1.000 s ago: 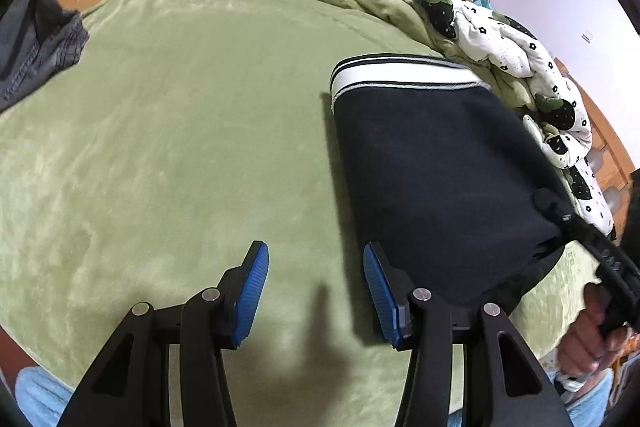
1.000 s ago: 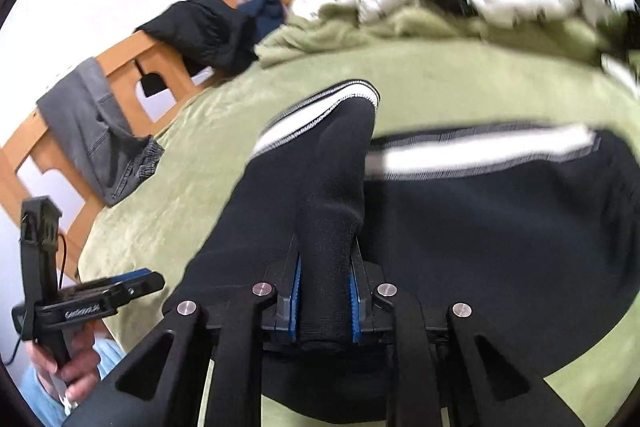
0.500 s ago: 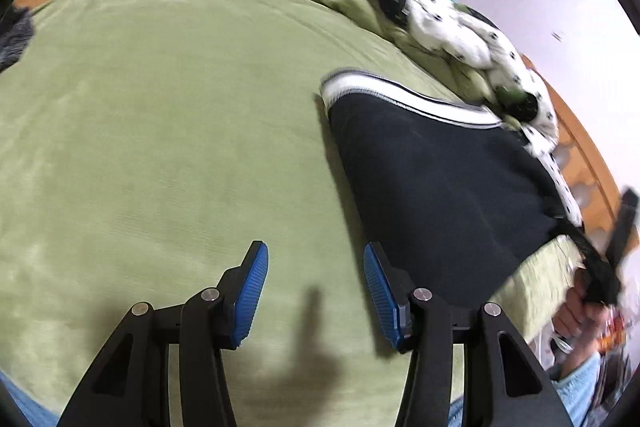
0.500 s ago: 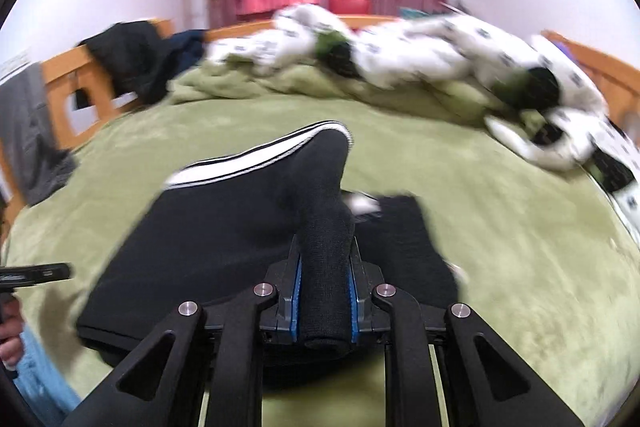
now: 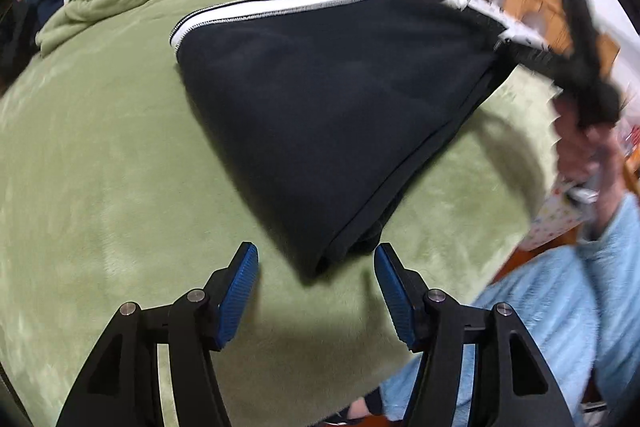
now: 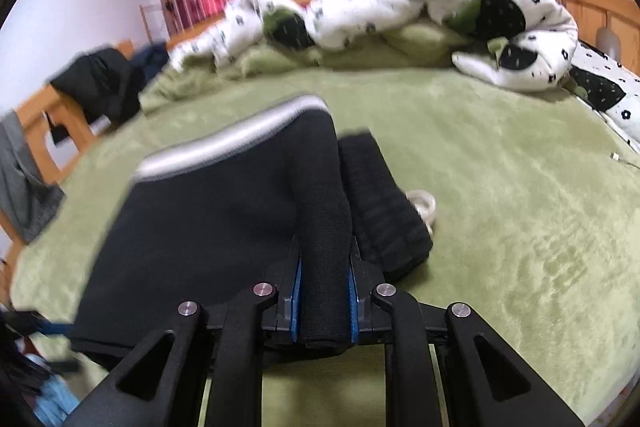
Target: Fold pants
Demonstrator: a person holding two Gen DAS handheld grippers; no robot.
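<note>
Black pants [image 5: 328,99] with a white-striped waistband lie folded on the green blanket [image 5: 100,155]. My left gripper [image 5: 316,279] is open and empty, its blue pads either side of the pants' near corner without touching it. My right gripper [image 6: 323,291] is shut on a bunched edge of the pants [image 6: 208,227] and lifts it off the bed. The right gripper also shows in the left wrist view [image 5: 532,57], blurred, at the pants' far right corner.
A white spotted duvet [image 6: 400,3] is heaped along the far side of the bed. A roll of clear tape [image 6: 422,205] lies on the blanket right of the pants. Dark clothes [image 6: 100,87] hang on the wooden bed frame [image 6: 36,123] at left.
The right gripper has carried the gripped pants edge across, and the pants have turned on the blanket. The left gripper has swung round to face the pants' near corner, still open.
</note>
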